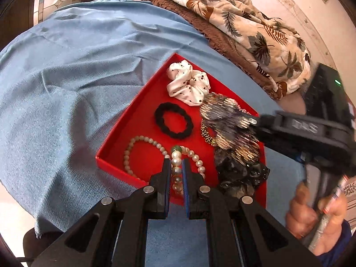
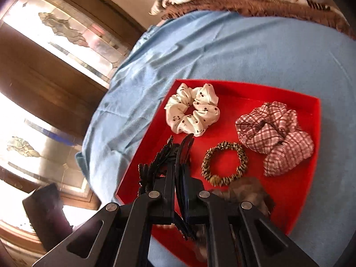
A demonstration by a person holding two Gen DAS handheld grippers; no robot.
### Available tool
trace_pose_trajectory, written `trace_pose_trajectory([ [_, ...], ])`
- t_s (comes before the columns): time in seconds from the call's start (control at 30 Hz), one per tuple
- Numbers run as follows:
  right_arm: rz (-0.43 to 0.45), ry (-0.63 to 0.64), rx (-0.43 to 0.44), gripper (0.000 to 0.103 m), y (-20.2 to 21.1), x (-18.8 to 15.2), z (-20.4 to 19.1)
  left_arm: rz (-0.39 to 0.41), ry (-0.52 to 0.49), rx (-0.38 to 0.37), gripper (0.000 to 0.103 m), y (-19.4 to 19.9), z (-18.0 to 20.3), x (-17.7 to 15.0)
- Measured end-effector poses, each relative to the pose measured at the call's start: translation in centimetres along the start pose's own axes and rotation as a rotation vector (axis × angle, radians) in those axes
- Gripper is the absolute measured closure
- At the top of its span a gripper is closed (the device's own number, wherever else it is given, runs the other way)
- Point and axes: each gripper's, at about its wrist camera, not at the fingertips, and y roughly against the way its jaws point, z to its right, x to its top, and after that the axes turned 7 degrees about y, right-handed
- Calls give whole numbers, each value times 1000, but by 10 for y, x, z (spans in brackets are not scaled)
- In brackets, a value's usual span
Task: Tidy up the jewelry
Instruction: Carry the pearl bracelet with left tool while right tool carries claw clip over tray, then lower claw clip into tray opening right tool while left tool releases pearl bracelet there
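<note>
A red tray lies on a blue cloth. My left gripper is shut on a pearl bracelet over the tray's near edge. Beside it lie a pale bead bracelet, a black hair tie and a white dotted scrunchie. My right gripper comes in from the right, shut on a dark beaded hair clip. In the right wrist view that gripper holds the clip above the tray, near the white scrunchie, a leopard hair tie and a checked scrunchie.
A folded leaf-print quilt lies behind the tray. A black crumpled scrunchie and a brown furry piece sit at the tray's near right. A person's hand grips the right tool. Frosted window panes stand to the left.
</note>
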Motion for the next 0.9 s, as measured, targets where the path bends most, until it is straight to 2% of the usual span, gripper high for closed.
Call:
trace_pose_trajectory([
  [0.23, 13, 14, -137, 96, -23, 29, 0, 7, -9, -19, 94, 5, 5, -3],
  [0.33, 40, 43, -217, 96, -22, 37, 0, 14, -14, -26, 94, 9, 8, -4],
  [0.53, 95, 6, -295, 96, -12, 47, 18, 16, -26, -27, 94, 6, 11, -1],
  [0.7, 98, 51, -246, 96, -7, 49, 14, 17, -25, -30, 94, 6, 9, 1],
  [0.73, 96, 76, -248, 93, -7, 48, 8, 19, -22, -31, 94, 7, 8, 2],
  [0.8, 95, 132, -258, 79, -4, 45, -1, 22, -15, -35, 94, 7, 7, 4],
  [0.83, 92, 154, -263, 69, -5, 43, -5, 24, -11, -38, 94, 8, 6, 4],
  [0.87, 87, 166, -264, 64, -6, 42, -7, 27, -9, -41, 94, 8, 6, 4],
  [0.9, 75, 176, -270, 64, -10, 40, -8, 29, -8, -42, 94, 9, 7, 4],
])
